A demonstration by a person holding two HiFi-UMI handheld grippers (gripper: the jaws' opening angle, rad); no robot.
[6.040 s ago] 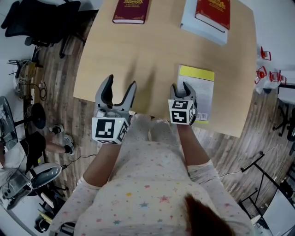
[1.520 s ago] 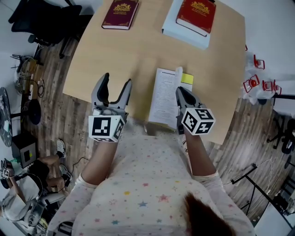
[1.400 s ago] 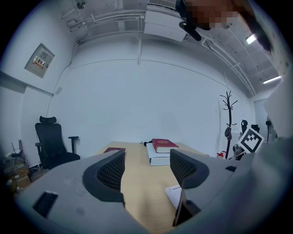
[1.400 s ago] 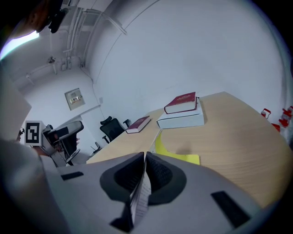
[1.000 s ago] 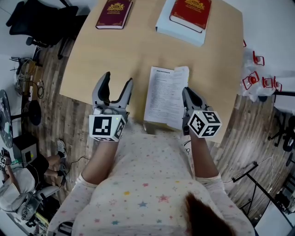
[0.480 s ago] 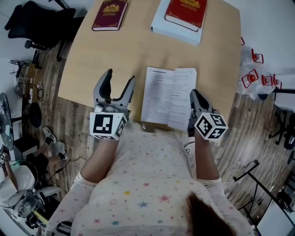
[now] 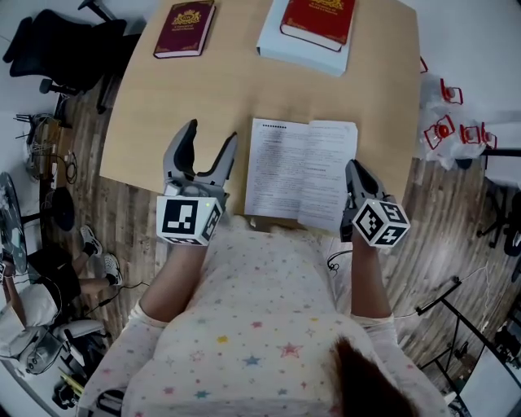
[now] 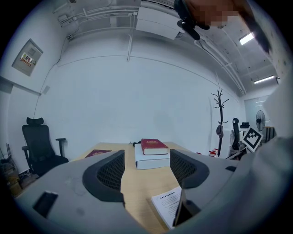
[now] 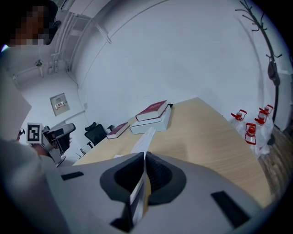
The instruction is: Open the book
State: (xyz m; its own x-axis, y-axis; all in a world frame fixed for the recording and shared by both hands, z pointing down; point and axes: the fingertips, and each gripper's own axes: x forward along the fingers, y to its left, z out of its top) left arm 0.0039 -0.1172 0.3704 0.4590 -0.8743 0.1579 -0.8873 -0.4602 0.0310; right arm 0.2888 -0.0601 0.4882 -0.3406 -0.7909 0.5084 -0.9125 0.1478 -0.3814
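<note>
Head view: the book (image 7: 301, 173) lies open on the table (image 7: 163, 114), printed pages up, its lower end at the near edge in front of the person. The right gripper (image 7: 356, 177) is at the book's right edge, and the right gripper view shows its jaws pressed together on a thin sheaf of pages with a yellow cover beneath (image 9: 143, 160). The clamped edge is raised a little off the wood there, while the left-hand page lies flat.

The left gripper (image 7: 212, 140) hovers over bare table just left of the book, not touching it. Its jaws stand wide apart with nothing between them, and in the left gripper view the book's corner (image 8: 167, 205) shows past the right jaw.

At the far end of the table a red book (image 7: 317, 18) rests on a thicker white book (image 7: 297, 50), well apart from the open one. A maroon book (image 7: 183, 28) lies flat to their left. A black chair (image 7: 65, 49) stands on the floor beyond the table's left corner.
</note>
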